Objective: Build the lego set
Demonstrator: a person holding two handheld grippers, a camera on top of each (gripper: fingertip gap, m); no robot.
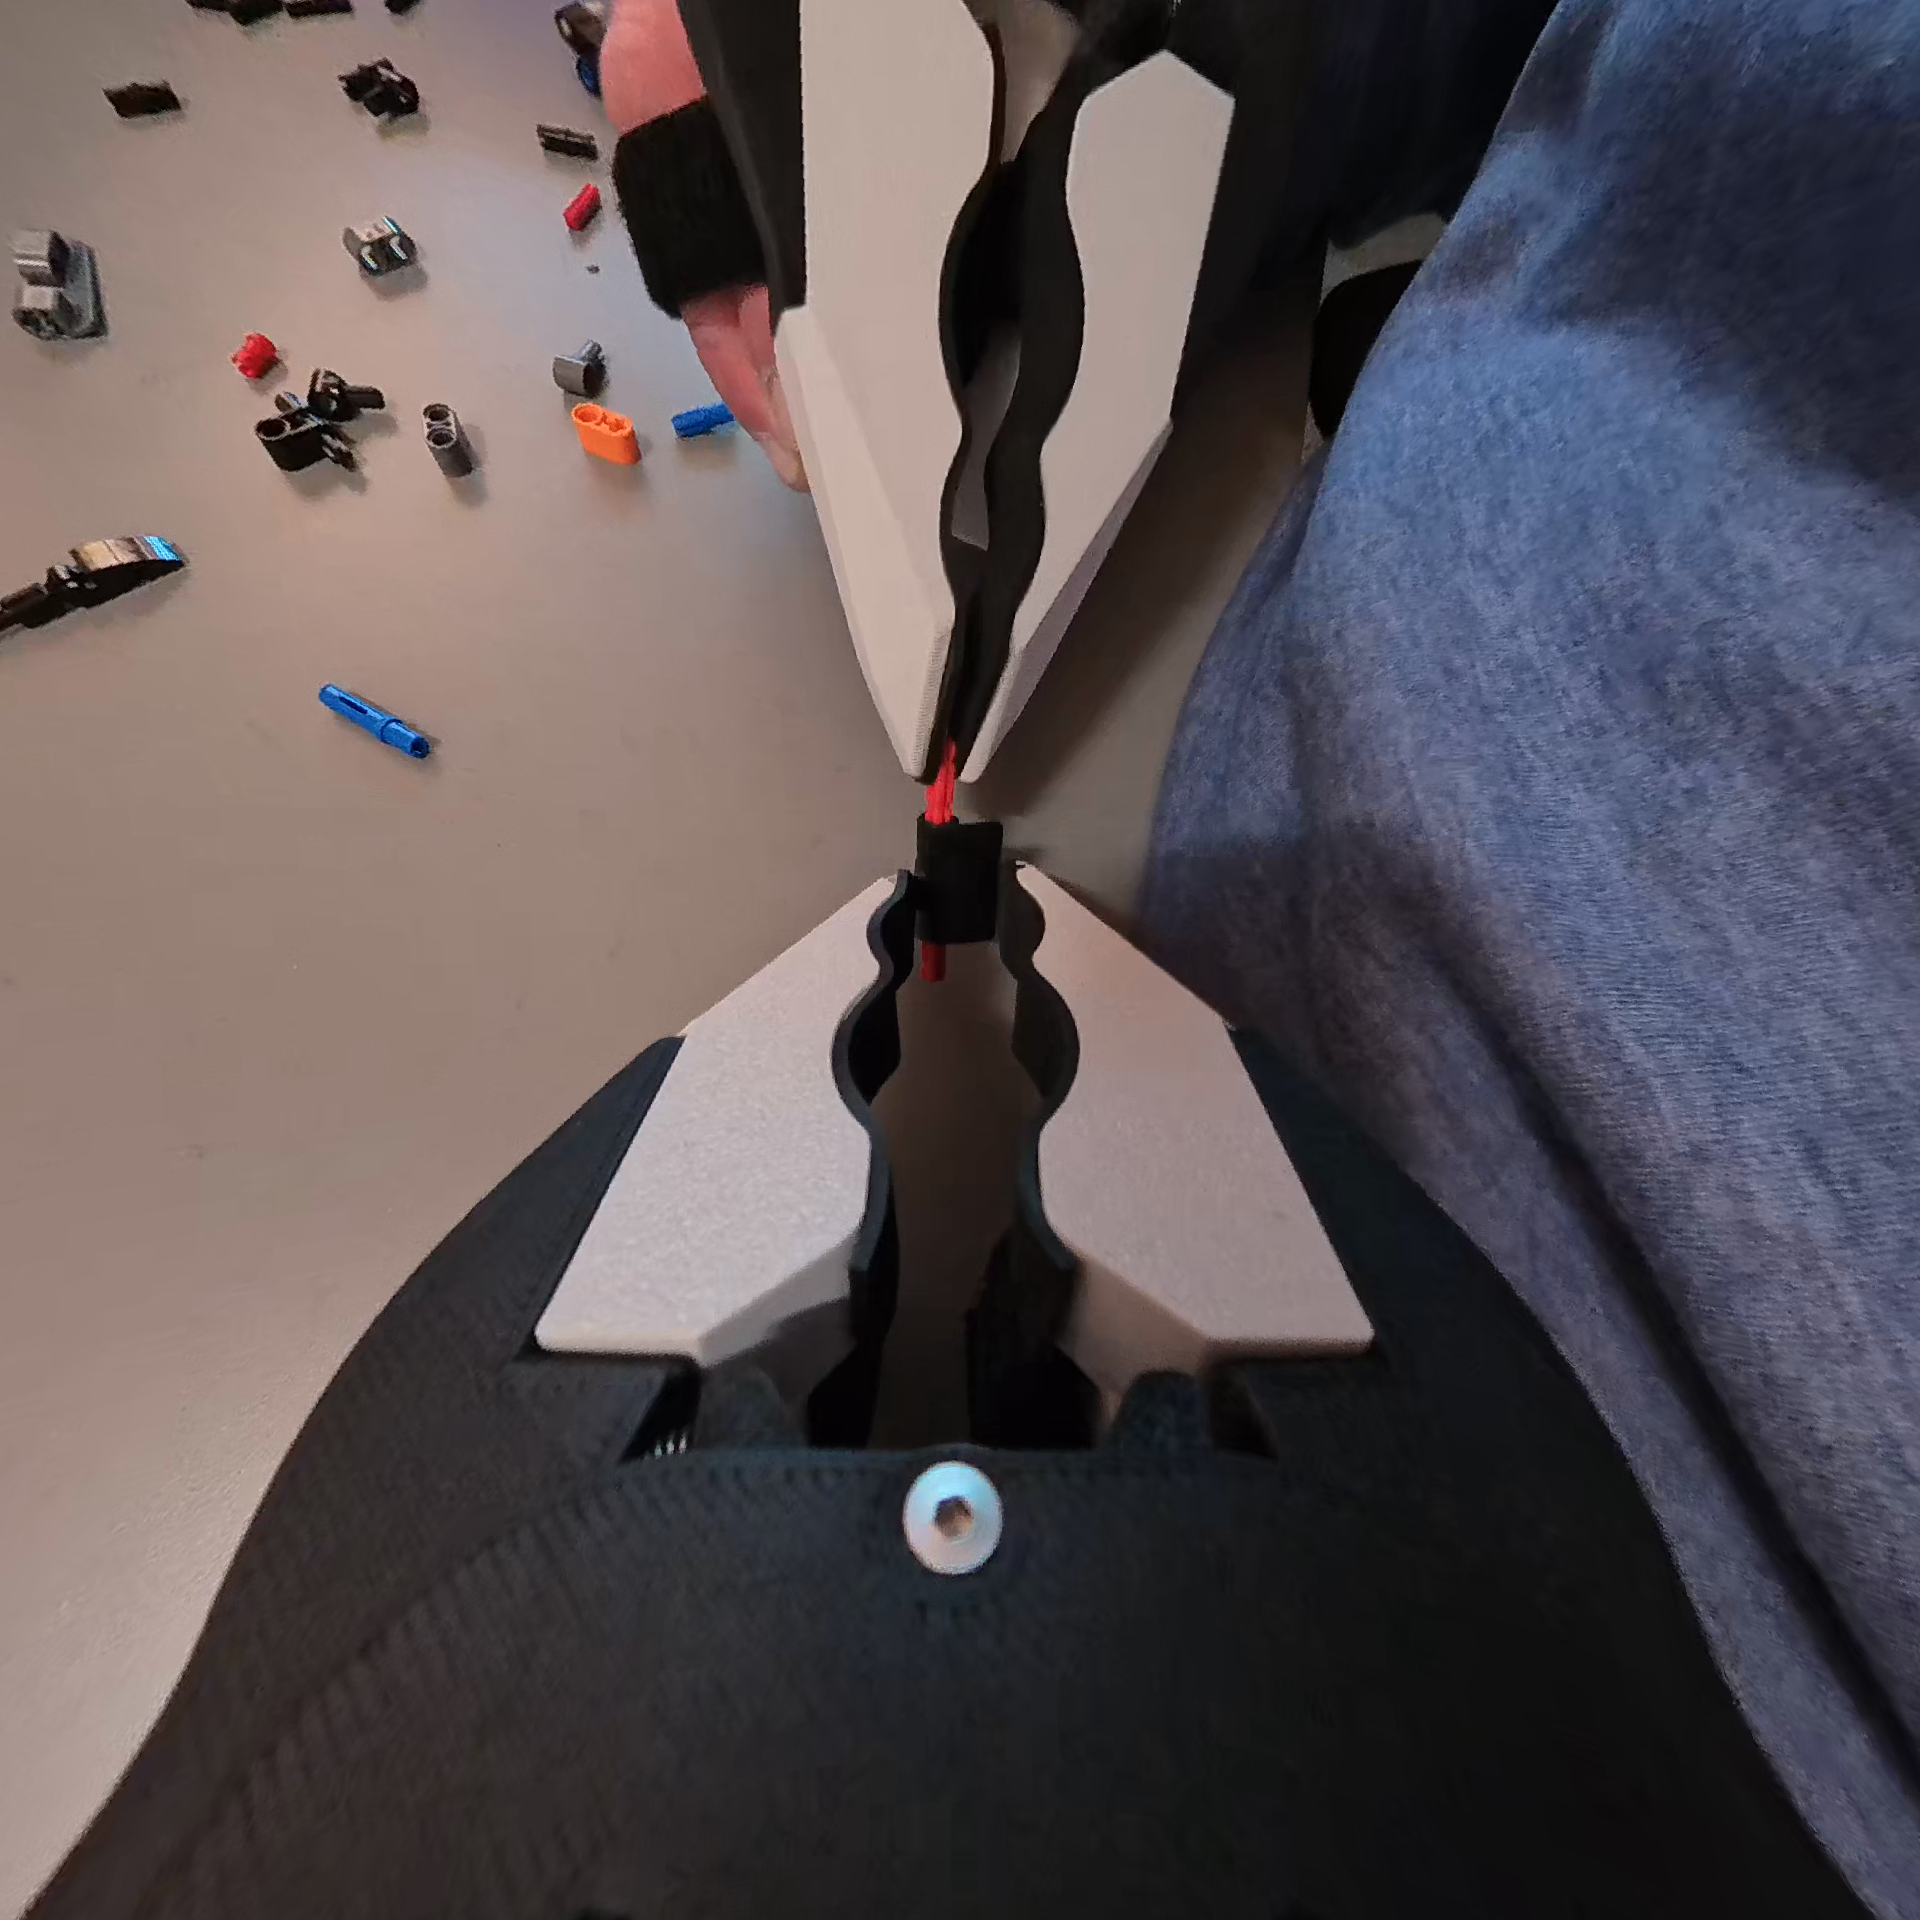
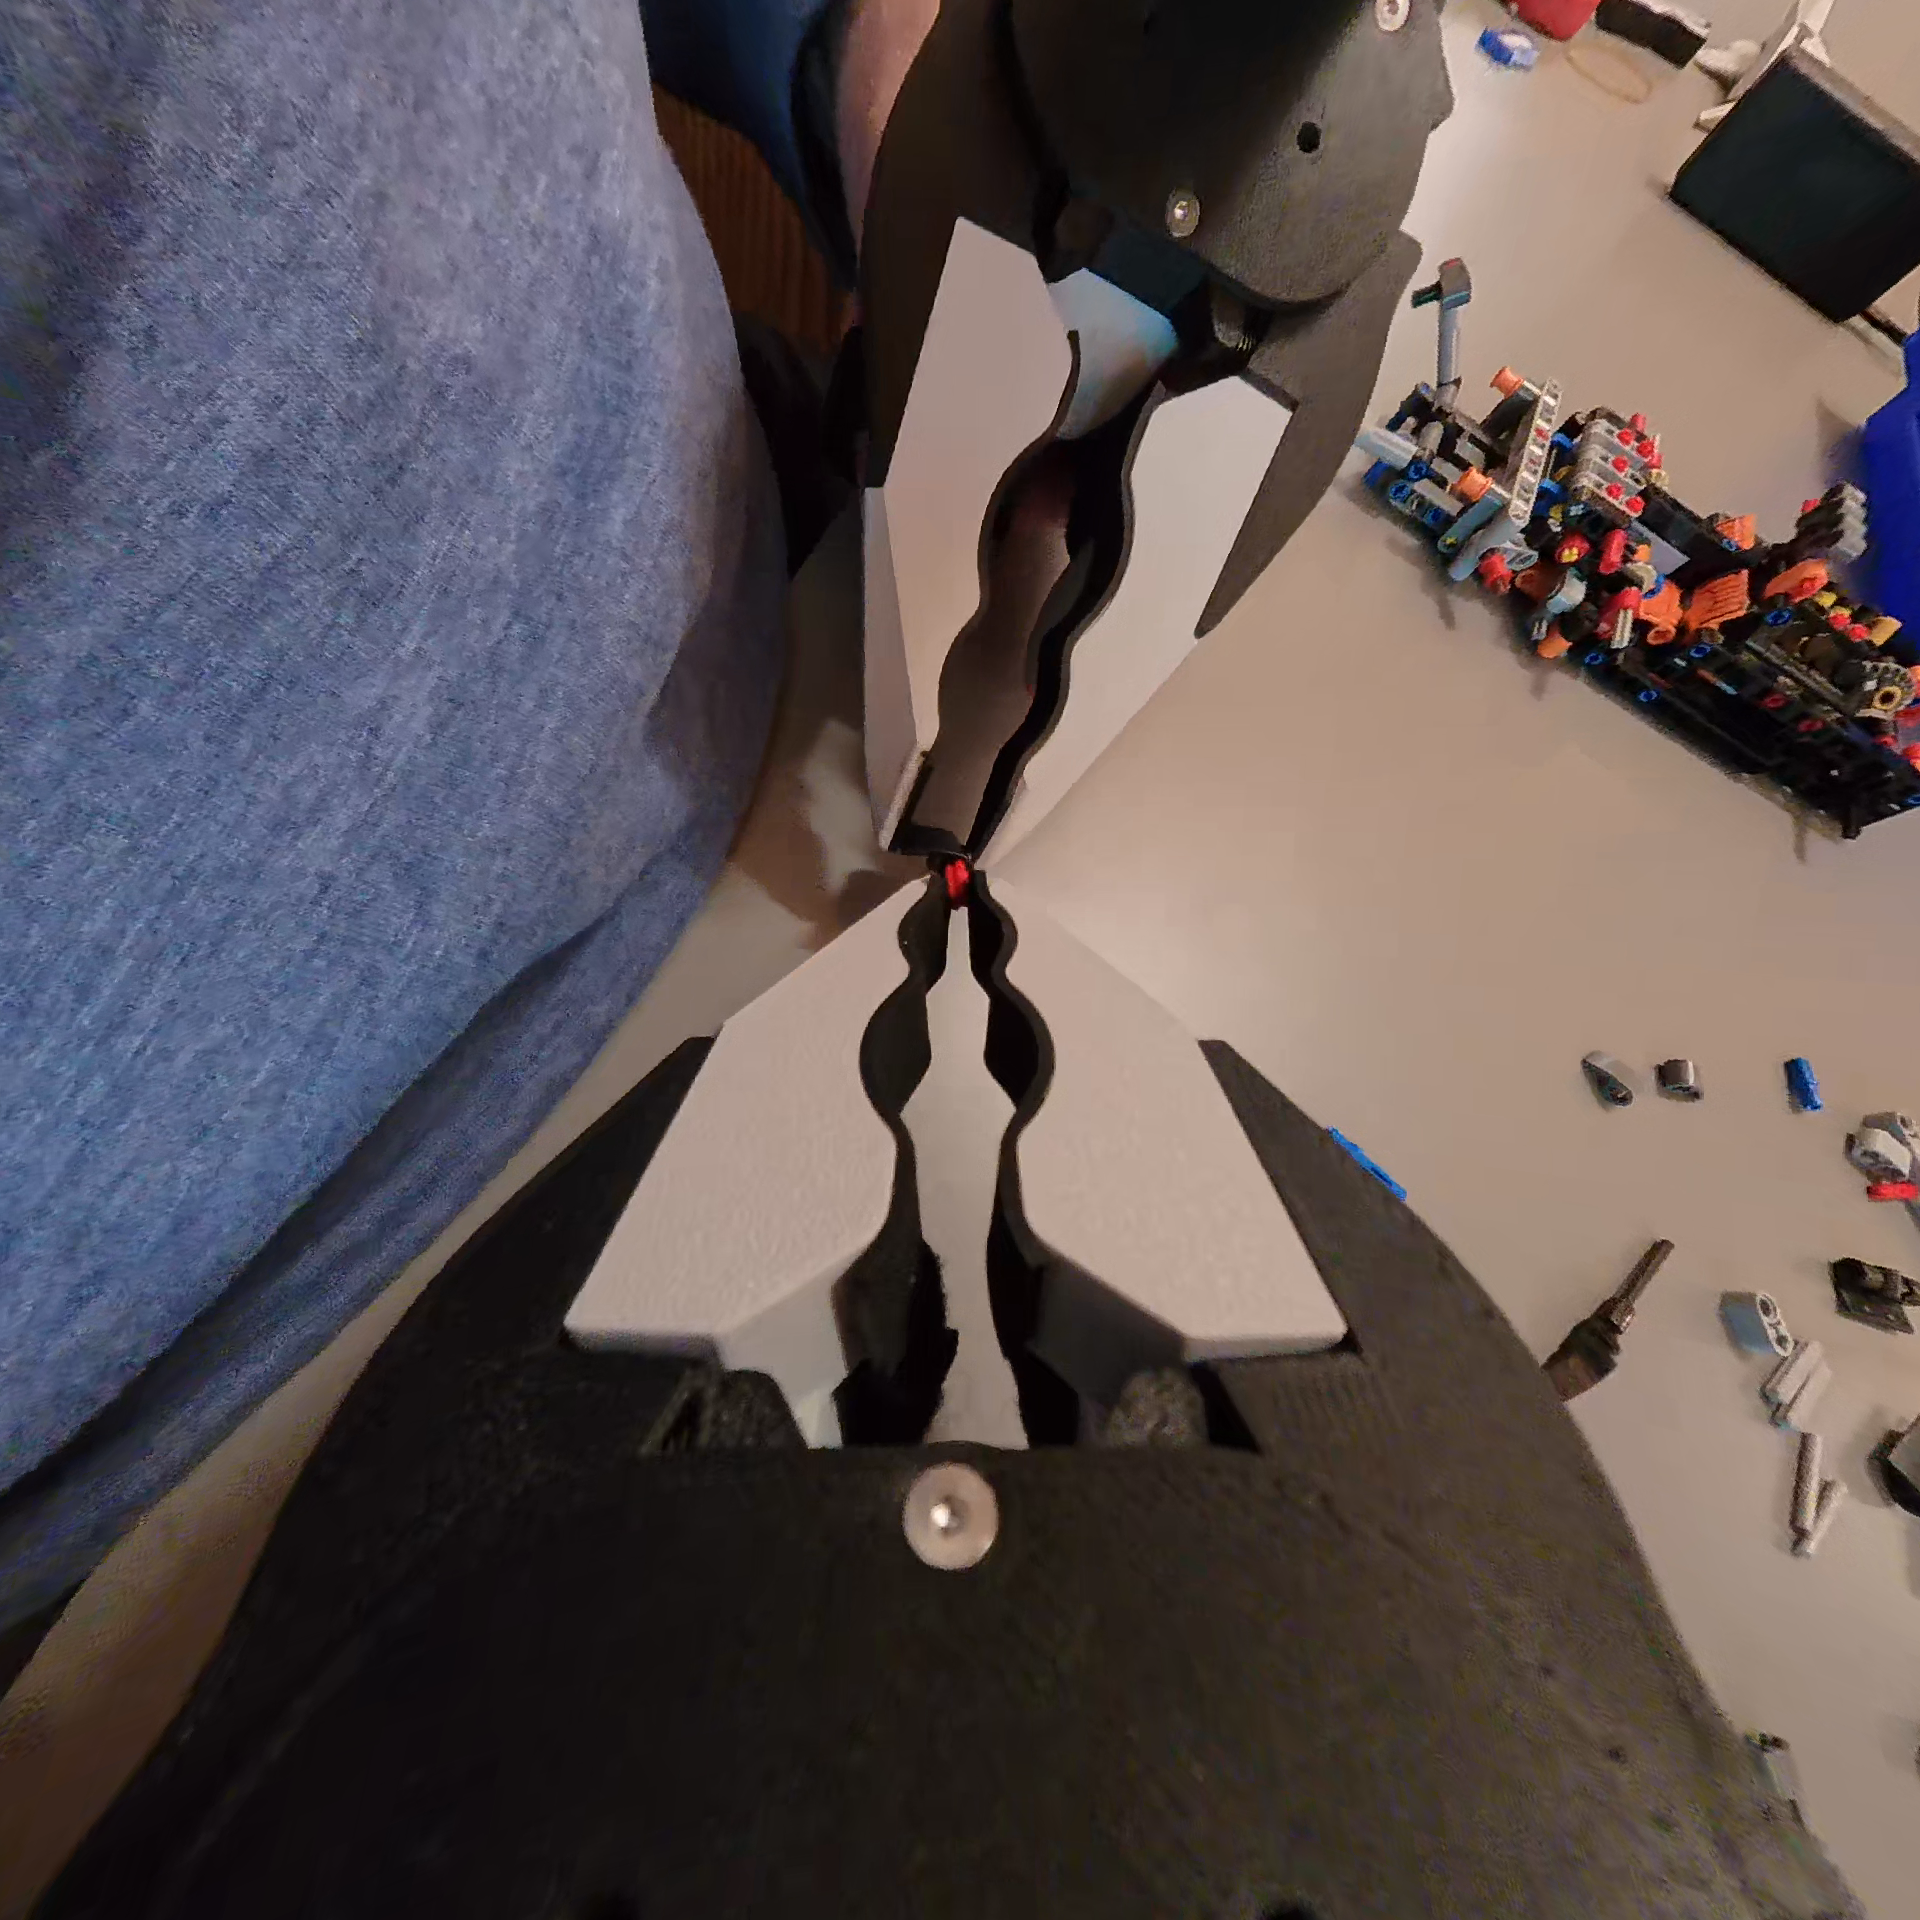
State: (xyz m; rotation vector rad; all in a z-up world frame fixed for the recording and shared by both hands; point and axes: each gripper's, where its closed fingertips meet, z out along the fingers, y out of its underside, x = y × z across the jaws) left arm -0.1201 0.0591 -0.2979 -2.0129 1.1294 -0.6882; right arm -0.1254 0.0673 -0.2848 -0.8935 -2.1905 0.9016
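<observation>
Two tools tip to tip: left tool (image 1: 956, 883) clenched on small black plastic connector (image 1: 958, 878), right tool (image 2: 954, 896) gripping thin red plastic axle (image 1: 940, 795) threaded through it.

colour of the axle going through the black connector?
Red axle; clearest in the left wrist view.

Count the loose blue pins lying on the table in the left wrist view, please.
2. One blue pin lies alone left of the gripper tips; another lies beside the orange piece. Others may be hidden behind the right gripper.
</observation>
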